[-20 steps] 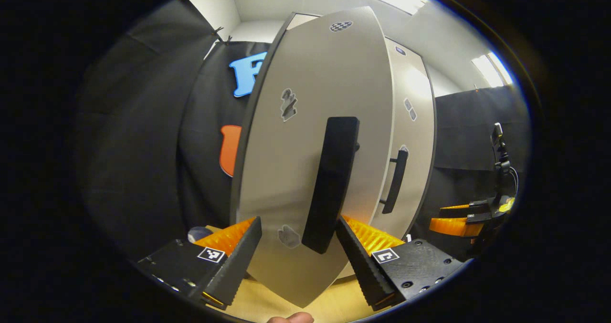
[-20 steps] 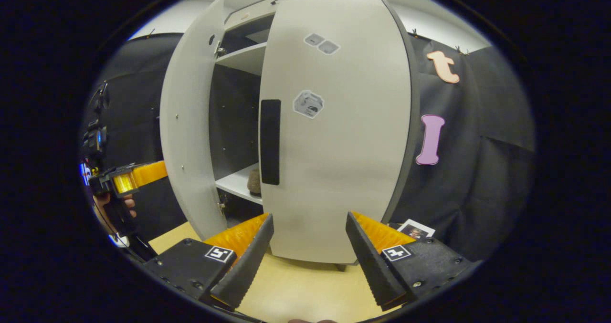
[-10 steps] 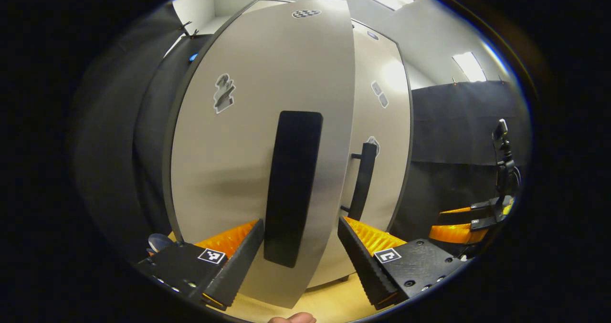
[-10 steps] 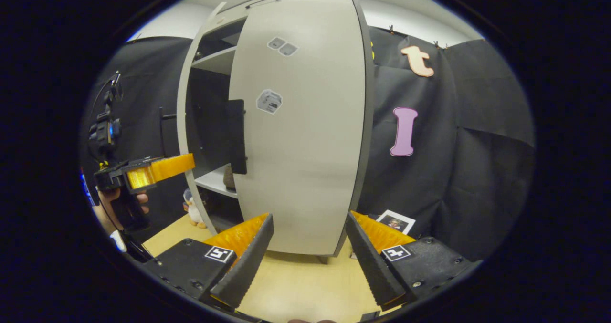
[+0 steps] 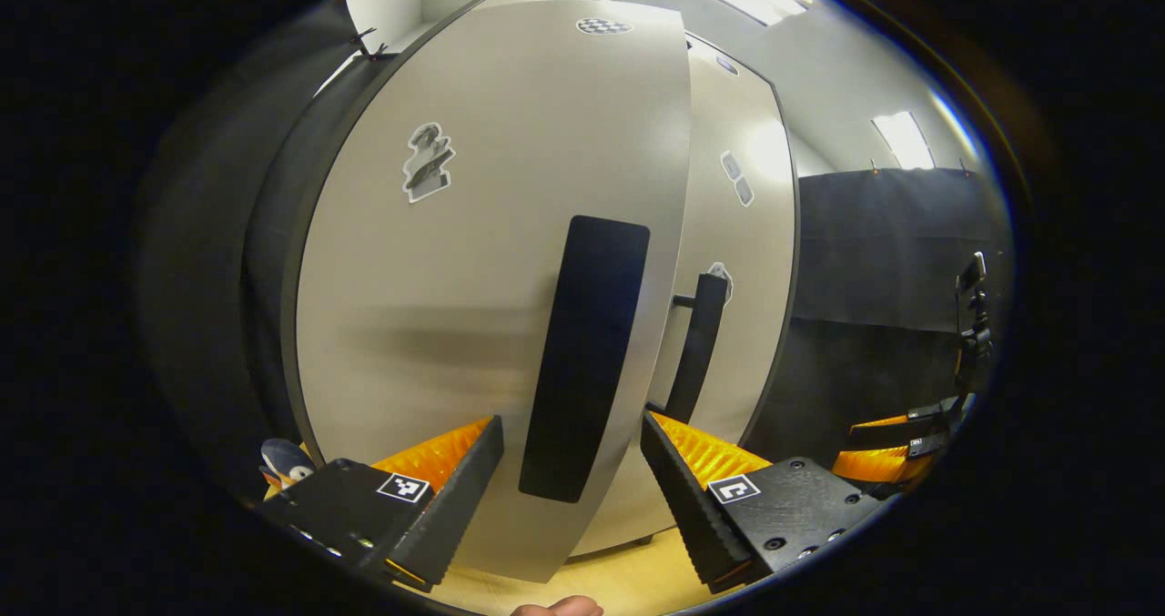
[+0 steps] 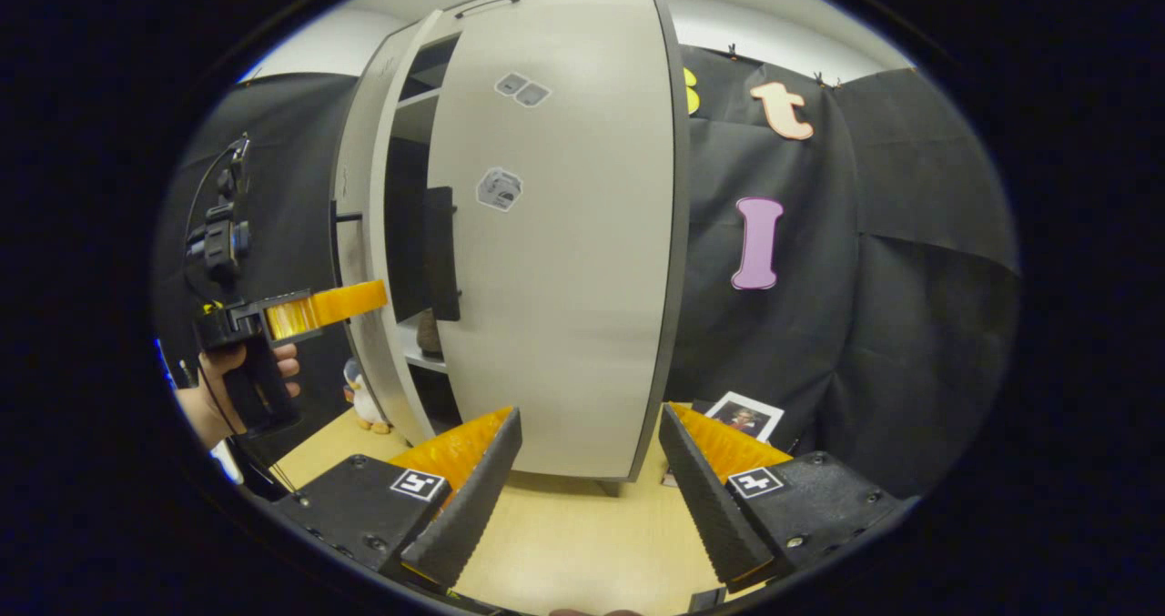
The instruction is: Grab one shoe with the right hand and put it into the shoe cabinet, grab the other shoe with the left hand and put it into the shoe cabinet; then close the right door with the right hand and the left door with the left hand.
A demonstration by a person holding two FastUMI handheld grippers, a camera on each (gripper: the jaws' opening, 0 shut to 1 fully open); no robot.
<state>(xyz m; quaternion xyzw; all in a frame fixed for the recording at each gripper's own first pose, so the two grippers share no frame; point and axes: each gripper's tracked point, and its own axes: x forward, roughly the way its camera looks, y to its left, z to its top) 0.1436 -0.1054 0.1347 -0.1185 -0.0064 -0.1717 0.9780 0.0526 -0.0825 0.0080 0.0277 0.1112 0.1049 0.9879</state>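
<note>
Left door (image 5: 473,307) of shoe cabinet (image 6: 582,470) nearly shut, a gap left beside right door (image 6: 564,234). Left gripper (image 5: 569,498), tongs apart, straddles the door's black handle (image 5: 582,370) w/o touching. Right gripper view adds a shoe (image 6: 428,334) on inner shelf, penguin toy (image 6: 359,393) nr floor's left edge. Right gripper (image 6: 587,498) apart, holding nothing, bare floor (image 6: 573,543) under it.

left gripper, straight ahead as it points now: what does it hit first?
Most likely the black handle on the left door: it stands right between the open left gripper's fingers. Depth is unclear; contact can't be confirmed.
</note>
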